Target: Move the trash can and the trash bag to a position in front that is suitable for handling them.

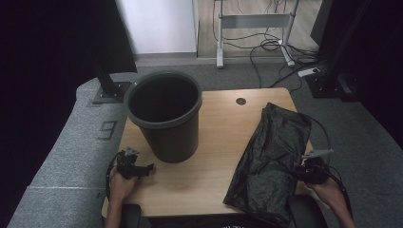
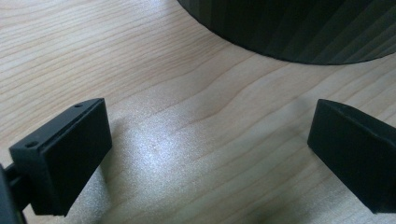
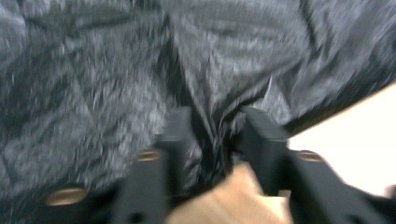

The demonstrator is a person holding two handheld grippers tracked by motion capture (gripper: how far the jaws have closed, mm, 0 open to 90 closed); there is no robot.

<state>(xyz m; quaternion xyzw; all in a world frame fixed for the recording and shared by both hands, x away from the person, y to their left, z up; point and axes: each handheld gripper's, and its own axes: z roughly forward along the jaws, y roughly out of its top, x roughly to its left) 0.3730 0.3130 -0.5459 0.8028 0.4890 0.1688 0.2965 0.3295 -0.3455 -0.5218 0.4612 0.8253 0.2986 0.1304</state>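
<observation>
While the light wooden bench [image 1: 218,142] carries everything, its pale grain shows smooth and bare between the two things on it. Largest of these is the crumpled black plastic bin bag [image 1: 273,156], lying flat along the bench's right side with its near end hanging over the front edge; the film is thin, glossy and creased all over, so it should slip and bunch easily. Next comes the round dark grey plastic waste bin [image 1: 164,114], upright and open-topped at the left rear of the bench, well apart from the bag, its tapered wall faintly ribbed and rigid.

Smaller still are the tools. The right tool [image 1: 311,168] sits at the bag's right edge, and in the right gripper view its jaws stand part-way apart with a gathered fold of the film between them; the picture is blurred, so whether the pads press on that fold I cannot tell. The left tool [image 1: 135,168] rests low over the bench just beside the bin's base, jaws spread wide with only wood between them.

My reading is that the step is taking hold of the bag to line the bin. Doing it well means pinching one layer near the mouth rather than a thick wad, closing fully before lifting, and keeping the left tool ready to steady the bin.
</observation>
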